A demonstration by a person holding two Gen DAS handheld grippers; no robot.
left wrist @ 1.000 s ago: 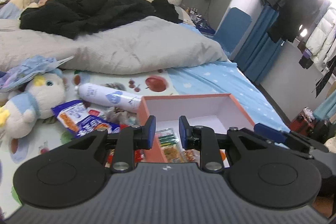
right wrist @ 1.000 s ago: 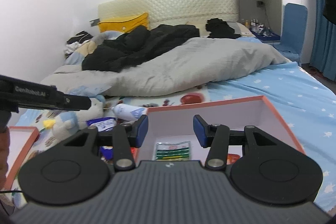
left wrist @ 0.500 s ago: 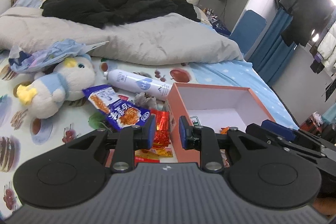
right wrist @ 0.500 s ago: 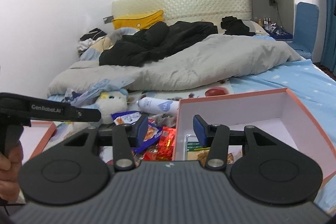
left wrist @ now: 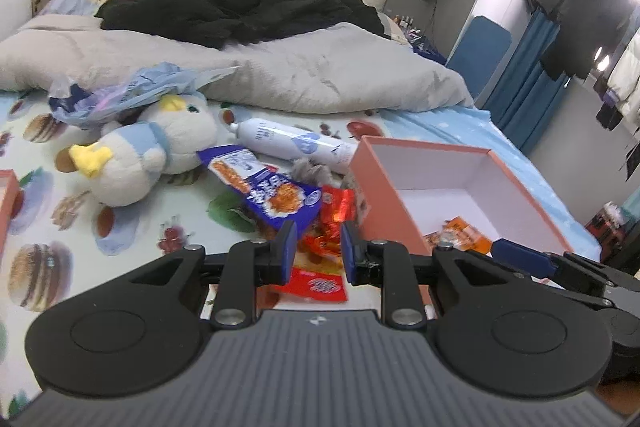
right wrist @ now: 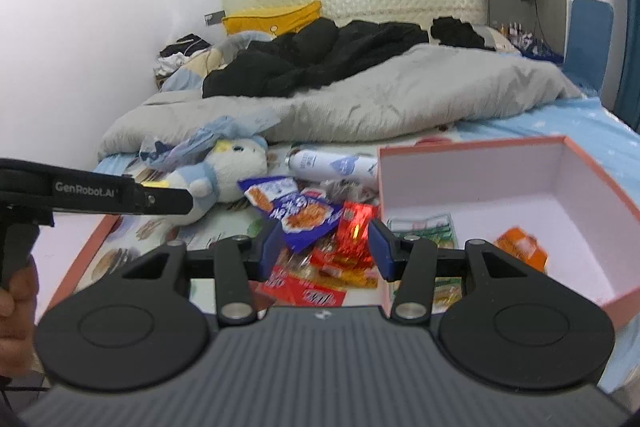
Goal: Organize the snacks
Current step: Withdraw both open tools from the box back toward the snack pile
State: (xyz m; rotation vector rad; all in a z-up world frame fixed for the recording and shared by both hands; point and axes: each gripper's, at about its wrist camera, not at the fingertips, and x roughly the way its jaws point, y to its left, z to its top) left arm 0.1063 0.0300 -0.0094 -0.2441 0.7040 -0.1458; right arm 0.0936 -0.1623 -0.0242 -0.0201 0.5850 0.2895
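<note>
Crinkly foil packets [right wrist: 352, 239] heaped beside pink box [right wrist: 580, 163], left gripper [left wrist: 316, 251] narrowly parted, right gripper [right wrist: 322, 247] spread, both empty: likely to slip or drag neighbours.

From my left wrist view, my own left gripper [left wrist: 316, 251] body hides the near end of the red snack packet [left wrist: 316, 285] and the near corner of the pink box [left wrist: 460, 163]. The orange packet [left wrist: 464, 235] inside the box is partly behind a finger, and its print is too small to read. A second pink tray [left wrist: 8, 195] is cut off at the picture's left edge. From the right wrist view, the right gripper [right wrist: 324, 247] covers the lower part of the green packet [right wrist: 424, 223] in the box. The snack pile [right wrist: 320, 227] between its fingers is blurred, so I cannot count the packets. My hand [right wrist: 14, 307] is cut off at the left edge.
</note>
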